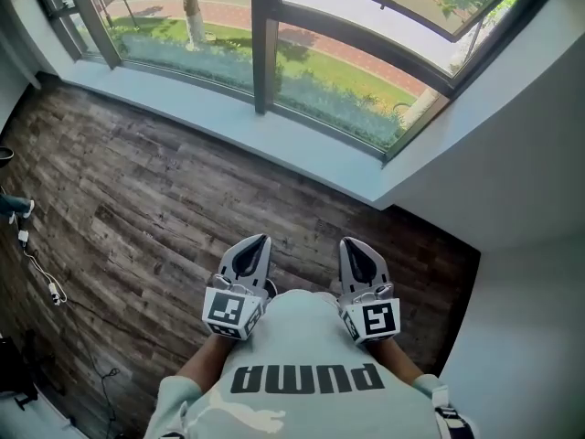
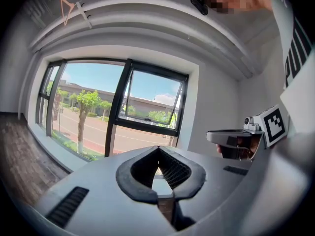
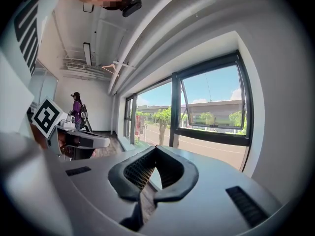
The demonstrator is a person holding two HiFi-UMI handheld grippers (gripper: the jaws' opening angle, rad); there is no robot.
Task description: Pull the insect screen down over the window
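Left gripper [image 1: 259,242] and right gripper [image 1: 351,244], jaws closed on nothing, were side by side above the floor [image 1: 137,199]; the window [image 1: 334,80] stood ahead, insect screen indiscernible; only the right gripper view showed a distant person [image 3: 77,109].

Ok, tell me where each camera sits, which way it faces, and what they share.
Head view: on the person's head, looking steeply down at the wooden floor and window; shows the shirt, left gripper and right gripper.
Left gripper view: on the left gripper, along its shut jaws toward the window; right gripper at right.
Right gripper view: on the right gripper, shut jaws, window ahead; left gripper at left.
Shared: both gripper views see the window and each other's gripper.
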